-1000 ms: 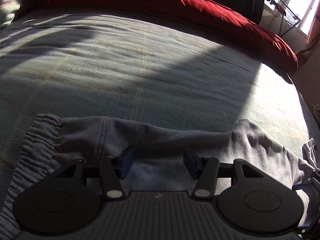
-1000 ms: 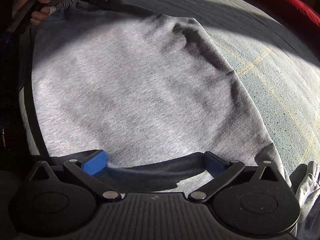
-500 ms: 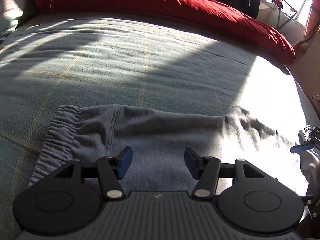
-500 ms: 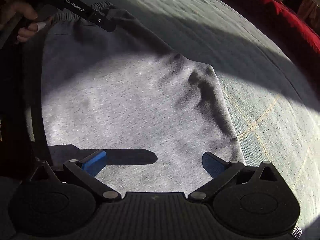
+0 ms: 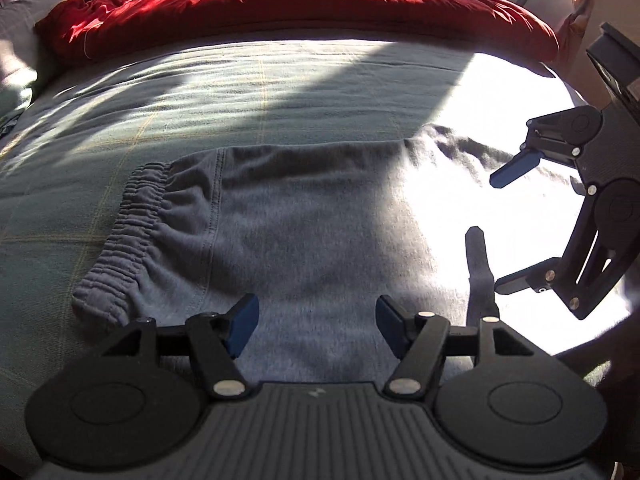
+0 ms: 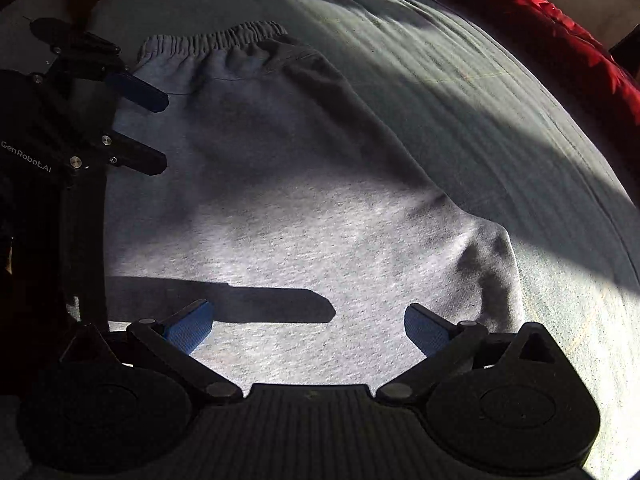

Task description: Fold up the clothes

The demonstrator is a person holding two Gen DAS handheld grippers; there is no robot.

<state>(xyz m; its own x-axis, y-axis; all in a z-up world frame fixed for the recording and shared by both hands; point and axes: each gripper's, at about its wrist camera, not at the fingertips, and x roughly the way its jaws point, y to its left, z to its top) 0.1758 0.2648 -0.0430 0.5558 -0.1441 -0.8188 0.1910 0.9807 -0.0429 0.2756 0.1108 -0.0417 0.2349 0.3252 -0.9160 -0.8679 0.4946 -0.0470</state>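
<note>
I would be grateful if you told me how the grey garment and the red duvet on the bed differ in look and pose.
The grey garment lies spread flat in the middle of the bed; the red duvet is bunched in a long roll along the far edge. The garment is heathered grey with a gathered elastic band; the duvet is plain red and puffy. Both rest on the green blanket, partly sunlit.

Red duvet (image 5: 304,8) along green bedspread (image 5: 240,92)

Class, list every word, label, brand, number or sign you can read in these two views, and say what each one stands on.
"GenRobot.AI": white lettering on the black body of the left claw, at the left edge of the right wrist view.
A small pale mark sits on the ribbed housing in the left wrist view; too small to read.
Nothing readable on the grey sweatpants.
</note>
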